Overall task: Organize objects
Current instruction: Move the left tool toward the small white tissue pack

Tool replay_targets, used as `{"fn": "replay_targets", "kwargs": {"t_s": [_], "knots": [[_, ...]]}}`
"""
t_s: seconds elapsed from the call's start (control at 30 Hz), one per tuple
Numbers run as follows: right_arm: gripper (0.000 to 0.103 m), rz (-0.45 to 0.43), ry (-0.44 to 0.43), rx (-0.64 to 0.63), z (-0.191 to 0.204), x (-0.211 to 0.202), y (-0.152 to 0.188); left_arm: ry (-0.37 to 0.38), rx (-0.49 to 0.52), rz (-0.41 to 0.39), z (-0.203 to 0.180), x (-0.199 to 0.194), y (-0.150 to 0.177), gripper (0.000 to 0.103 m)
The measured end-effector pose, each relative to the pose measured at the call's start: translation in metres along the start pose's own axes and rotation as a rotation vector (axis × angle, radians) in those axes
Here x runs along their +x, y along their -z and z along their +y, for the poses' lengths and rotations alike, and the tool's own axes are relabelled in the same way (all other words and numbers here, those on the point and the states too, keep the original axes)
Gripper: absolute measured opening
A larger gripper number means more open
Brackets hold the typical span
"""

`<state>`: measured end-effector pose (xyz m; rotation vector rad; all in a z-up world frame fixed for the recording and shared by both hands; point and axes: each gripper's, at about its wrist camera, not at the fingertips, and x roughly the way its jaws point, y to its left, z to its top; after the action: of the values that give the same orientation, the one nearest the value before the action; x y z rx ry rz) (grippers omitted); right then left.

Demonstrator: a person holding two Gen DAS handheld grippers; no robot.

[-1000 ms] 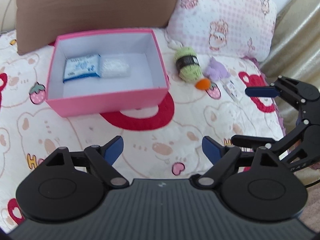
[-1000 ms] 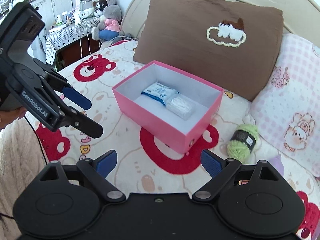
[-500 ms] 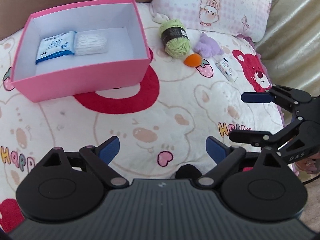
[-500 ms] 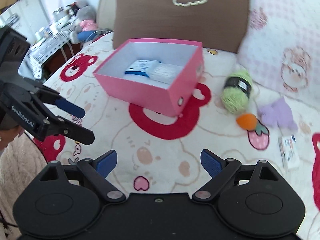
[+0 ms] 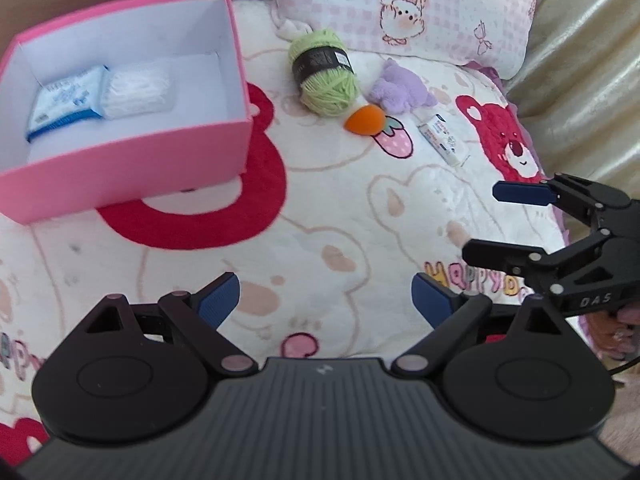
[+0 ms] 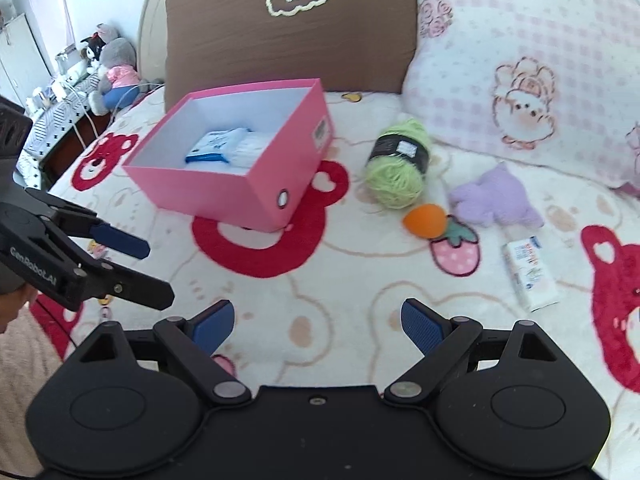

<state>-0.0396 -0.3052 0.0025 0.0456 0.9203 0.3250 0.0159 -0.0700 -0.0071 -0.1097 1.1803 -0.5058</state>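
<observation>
Left wrist view: left gripper [image 5: 326,294] has its jaws wide apart with nothing between them, hanging over bare bear-print blanket [image 5: 360,216]; right gripper [image 5: 486,222] at the right edge is also spread and empty. Pink box [image 5: 132,160] sits upper left with a blue-white packet [image 5: 66,102] and a white packet [image 5: 138,90] lying side by side inside. Loose items well apart from both grippers: green yarn ball [image 5: 324,72], purple plush [image 5: 400,88], orange egg-shaped sponge [image 5: 366,120], small white carton [image 5: 443,141]. Looks like the approach step, nothing picked yet. Right wrist view: right gripper [image 6: 318,320] jaws parted, empty; carton [image 6: 530,274] is nearest, lying flat, long axis running away from the camera, slightly diagonal. Next move probably calls for closing across its short width.
</observation>
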Motion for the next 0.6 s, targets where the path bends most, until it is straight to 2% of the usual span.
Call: {"fn": "replay_targets", "kwargs": {"t_s": [0.07, 0.3, 0.37, 0.5, 0.6], "knots": [[0.093, -0.001, 0.002, 0.003, -0.003, 0.003, 0.000, 0.011, -0.007, 0.011, -0.001, 0.006, -0.001, 0.094], [0.093, -0.019, 0.053, -0.010, -0.016, 0.010, 0.005, 0.045, -0.001, -0.028, -0.012, 0.020, -0.010, 0.093], [0.093, -0.034, 0.077, -0.004, -0.022, 0.010, 0.008, 0.072, 0.021, -0.034, -0.018, 0.025, -0.014, 0.093], [0.093, -0.062, 0.129, 0.005, -0.035, 0.010, 0.011, 0.078, 0.060, -0.031, -0.031, 0.041, -0.024, 0.093], [0.093, -0.058, 0.121, 0.034, -0.047, 0.011, 0.011, 0.108, 0.050, -0.023, -0.037, 0.054, -0.028, 0.093]]}}
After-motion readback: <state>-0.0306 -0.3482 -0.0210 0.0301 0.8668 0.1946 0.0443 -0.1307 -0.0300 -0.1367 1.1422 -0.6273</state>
